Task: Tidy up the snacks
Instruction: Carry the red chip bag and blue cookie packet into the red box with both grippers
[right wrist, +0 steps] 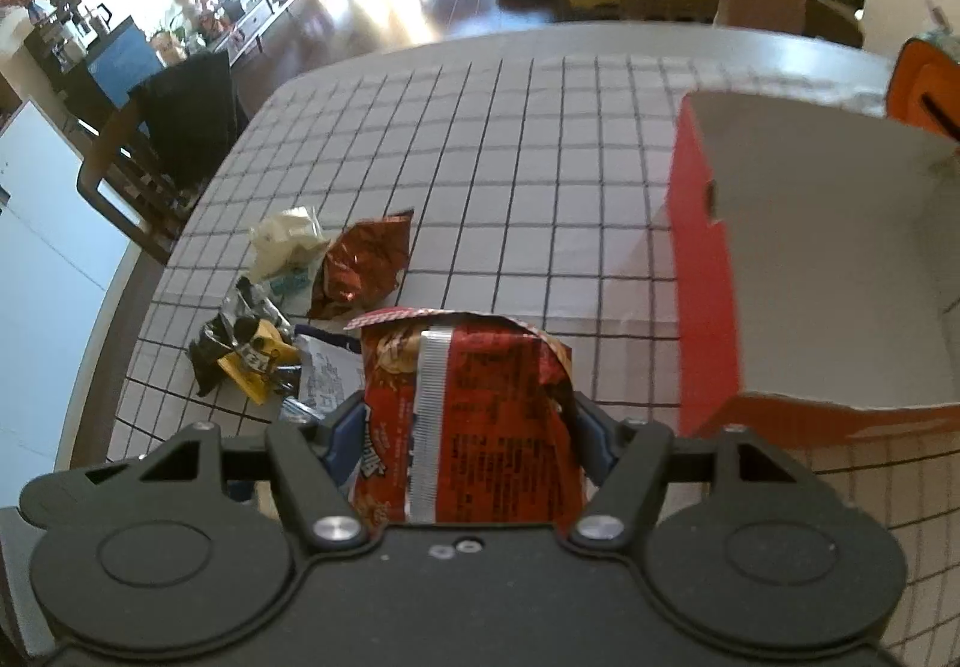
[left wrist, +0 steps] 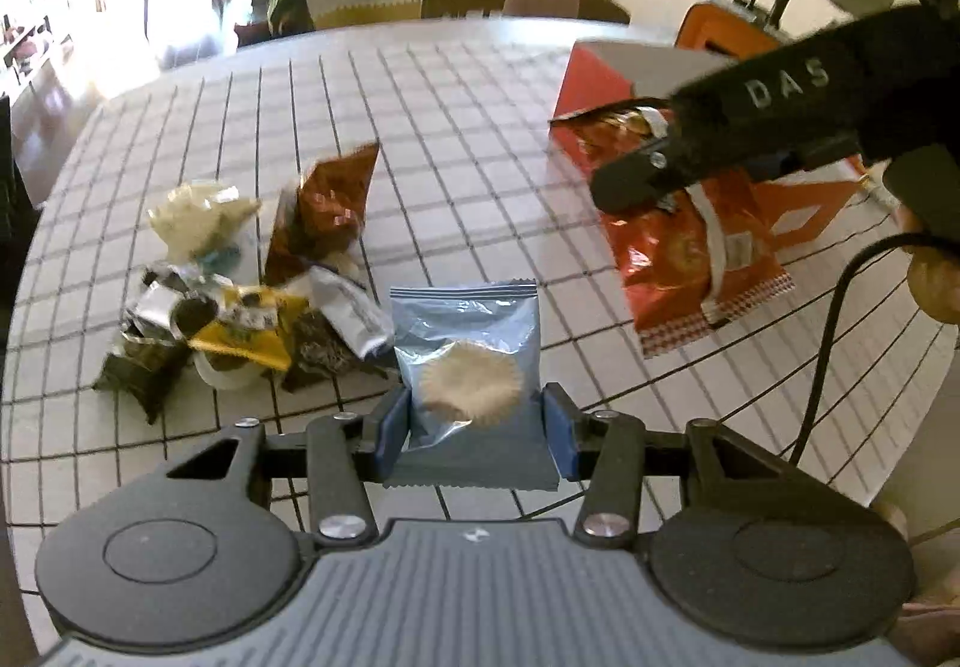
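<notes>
Blue cookie packet (left wrist: pixel 465 367) sits pinched between the pads of the left gripper (left wrist: pixel 474 430), lifted clear of the checked tablecloth (left wrist: pixel 456 127) — light, crinkly film, and the biscuit inside looks brittle, so a hold at the sides with a soft squeeze seems best. The right gripper (right wrist: pixel 468 427) is clamped on a red snack bag (right wrist: pixel 474 403), puffy and slippery-looking, easy to crush. The open red box (right wrist: pixel 708 271) stands just beside that bag, a likely home. The remaining snack pile (left wrist: pixel 240 301) lies to the left — nothing blocks the way, though the two grippers are near each other.
</notes>
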### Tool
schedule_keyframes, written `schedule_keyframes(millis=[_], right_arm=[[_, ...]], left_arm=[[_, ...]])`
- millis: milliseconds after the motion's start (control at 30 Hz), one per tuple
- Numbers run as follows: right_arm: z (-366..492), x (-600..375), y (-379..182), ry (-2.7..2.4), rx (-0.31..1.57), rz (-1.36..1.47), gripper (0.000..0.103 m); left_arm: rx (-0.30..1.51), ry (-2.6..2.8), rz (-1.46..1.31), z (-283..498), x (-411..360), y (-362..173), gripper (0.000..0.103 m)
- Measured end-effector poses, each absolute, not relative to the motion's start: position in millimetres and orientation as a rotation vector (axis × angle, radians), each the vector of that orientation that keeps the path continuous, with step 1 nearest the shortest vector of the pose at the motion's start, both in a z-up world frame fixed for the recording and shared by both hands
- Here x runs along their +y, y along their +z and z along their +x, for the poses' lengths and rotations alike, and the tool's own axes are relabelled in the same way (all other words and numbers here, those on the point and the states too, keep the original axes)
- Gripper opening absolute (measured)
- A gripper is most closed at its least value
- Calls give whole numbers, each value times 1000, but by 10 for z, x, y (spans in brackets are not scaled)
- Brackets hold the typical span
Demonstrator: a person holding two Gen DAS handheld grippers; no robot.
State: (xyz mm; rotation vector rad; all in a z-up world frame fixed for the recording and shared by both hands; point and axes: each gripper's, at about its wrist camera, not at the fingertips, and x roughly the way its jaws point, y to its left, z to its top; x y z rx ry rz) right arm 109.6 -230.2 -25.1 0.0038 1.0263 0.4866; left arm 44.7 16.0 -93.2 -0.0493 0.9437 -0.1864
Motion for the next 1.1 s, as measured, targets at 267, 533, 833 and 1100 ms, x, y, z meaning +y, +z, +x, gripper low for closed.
schedule_keyframes(millis=[267, 533, 833, 1100], right_arm=[[914, -2587, 78, 423, 941, 11, 68], [1035, -2974, 201, 353, 900, 28, 68], [1465, -3544, 129, 305, 895, 35, 68], [1963, -4111, -68, 265, 910, 27, 68]], left_arm=[[871, -229, -44, 445, 24, -527, 47], [837, -253, -9, 713, -280, -288, 47], [834, -283, 22, 1218, -915, -159, 47], [879, -272, 40, 1720, -1448, -246, 47]])
